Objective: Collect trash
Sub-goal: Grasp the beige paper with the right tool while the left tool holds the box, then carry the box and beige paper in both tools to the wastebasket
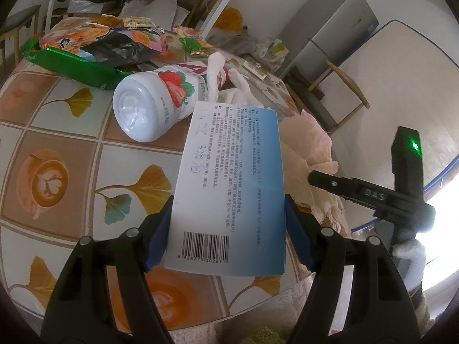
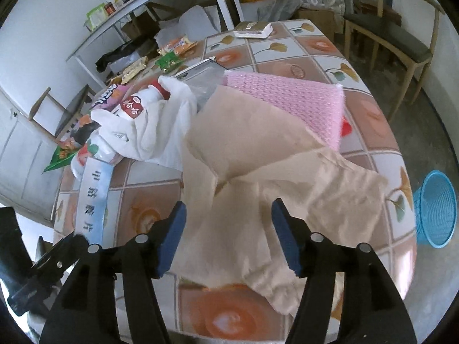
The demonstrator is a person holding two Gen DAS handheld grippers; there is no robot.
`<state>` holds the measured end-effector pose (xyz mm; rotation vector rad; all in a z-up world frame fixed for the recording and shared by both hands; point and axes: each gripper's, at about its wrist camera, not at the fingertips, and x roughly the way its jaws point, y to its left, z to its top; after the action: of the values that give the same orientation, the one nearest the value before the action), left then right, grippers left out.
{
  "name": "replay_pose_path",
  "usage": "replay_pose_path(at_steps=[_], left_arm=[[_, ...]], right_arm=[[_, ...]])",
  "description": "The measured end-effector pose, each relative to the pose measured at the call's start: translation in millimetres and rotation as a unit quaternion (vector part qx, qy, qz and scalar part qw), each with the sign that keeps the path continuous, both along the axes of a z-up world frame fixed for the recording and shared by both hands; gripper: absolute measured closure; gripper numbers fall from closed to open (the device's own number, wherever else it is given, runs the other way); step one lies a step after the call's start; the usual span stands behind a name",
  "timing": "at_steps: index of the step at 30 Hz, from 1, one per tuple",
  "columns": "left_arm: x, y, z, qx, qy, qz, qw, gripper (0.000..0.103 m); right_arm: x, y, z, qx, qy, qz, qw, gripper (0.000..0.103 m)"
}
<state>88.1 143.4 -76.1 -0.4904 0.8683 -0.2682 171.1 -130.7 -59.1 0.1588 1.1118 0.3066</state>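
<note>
My left gripper [image 1: 226, 229] is grasping a blue and white box [image 1: 229, 189]. My right gripper [image 2: 228, 238] is released, hanging over tan paper [image 2: 258, 172] on the surface [image 2: 149, 218].

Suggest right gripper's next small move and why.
Probably lower and close on the beige tissue. The right gripper is open just above it with nothing held, while the left gripper already clamps the box. The blue bin waits on the floor beside the table.

Bottle's [image 2: 134, 109] neck under white tissue [image 2: 169, 132]
</note>
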Motion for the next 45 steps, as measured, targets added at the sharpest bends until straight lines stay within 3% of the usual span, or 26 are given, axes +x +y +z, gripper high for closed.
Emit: replay_pose_path(at_steps=[7,14,17,26,35,45], left_arm=[[2.1,0.5,-2.3,-0.002,0.004,-0.003,1.0,0.035],[4.0,-1.3,-5.2,-0.005,0.009,-0.006,0.9999,0.035],[4.8,-1.3,-6.0,-0.007,0.009,-0.005,0.9999,0.035],[6.6,-0.9,-4.6,-0.007,0.004,-0.004,1.0,0.035],[5.1,-1.2,0.4,-0.011,-0.006,-0.004,0.9999,0.035],[-0.7,-1.1,20.1,-0.029,-0.042,-0.011,0.9986,0.035]], right_arm=[[11.0,6.7,-15.4,-0.014,0.013,-0.02,1.0,0.043],[10.5,-4.9,-15.3,0.005,0.016,-0.04,0.999,0.088],[6.8,-9.4,-6.4,0.01,0.004,-0.044,0.999,0.095],[-14.0,-16.5,51.4,0.054,-0.073,-0.019,0.996,0.097],[-32.4,-30.3,121.9,0.155,-0.151,0.009,0.976,0.097],[-34.0,-33.7,131.3,0.151,-0.167,0.004,0.974,0.097]])
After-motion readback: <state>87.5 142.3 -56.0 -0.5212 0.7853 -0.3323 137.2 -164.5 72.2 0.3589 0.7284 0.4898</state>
